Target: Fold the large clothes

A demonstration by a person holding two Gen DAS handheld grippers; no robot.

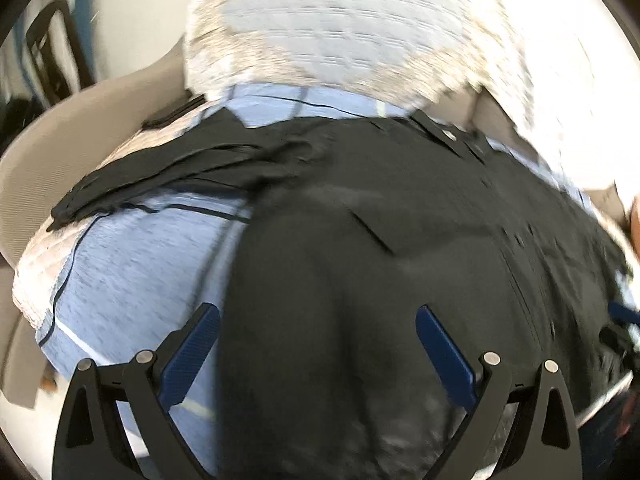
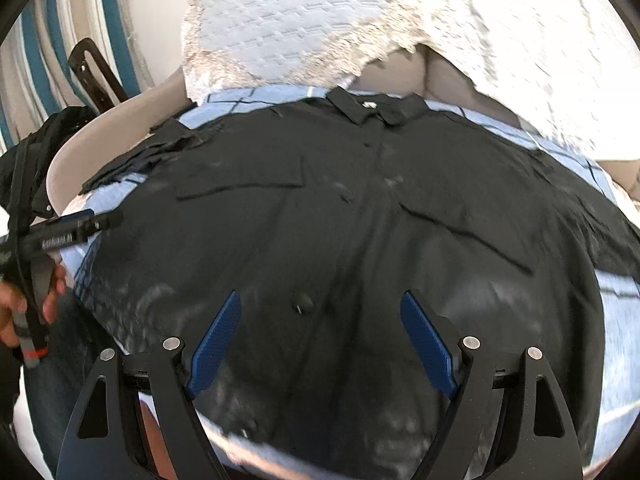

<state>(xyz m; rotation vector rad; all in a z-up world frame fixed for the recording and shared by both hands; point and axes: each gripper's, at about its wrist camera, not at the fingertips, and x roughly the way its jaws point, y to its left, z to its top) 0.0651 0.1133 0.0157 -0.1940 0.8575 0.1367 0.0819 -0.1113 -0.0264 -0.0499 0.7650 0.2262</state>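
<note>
A large black button shirt (image 2: 340, 216) lies spread front-up on a light blue blanket (image 2: 616, 320), collar (image 2: 372, 110) at the far side. It also shows in the left wrist view (image 1: 380, 248), with one sleeve (image 1: 160, 180) stretched out to the left. My left gripper (image 1: 318, 320) is open and empty above the shirt's left part. My right gripper (image 2: 320, 308) is open and empty above the shirt's lower middle, near a button (image 2: 302, 304). The left gripper also shows in the right wrist view (image 2: 76, 228), held in a hand at the left edge.
The blue blanket (image 1: 132, 280) covers a beige couch (image 1: 36, 160). A pale textured pillow (image 1: 340, 28) leans behind the shirt, also in the right wrist view (image 2: 300, 20). A dark frame (image 2: 96, 76) stands at the back left by a striped wall.
</note>
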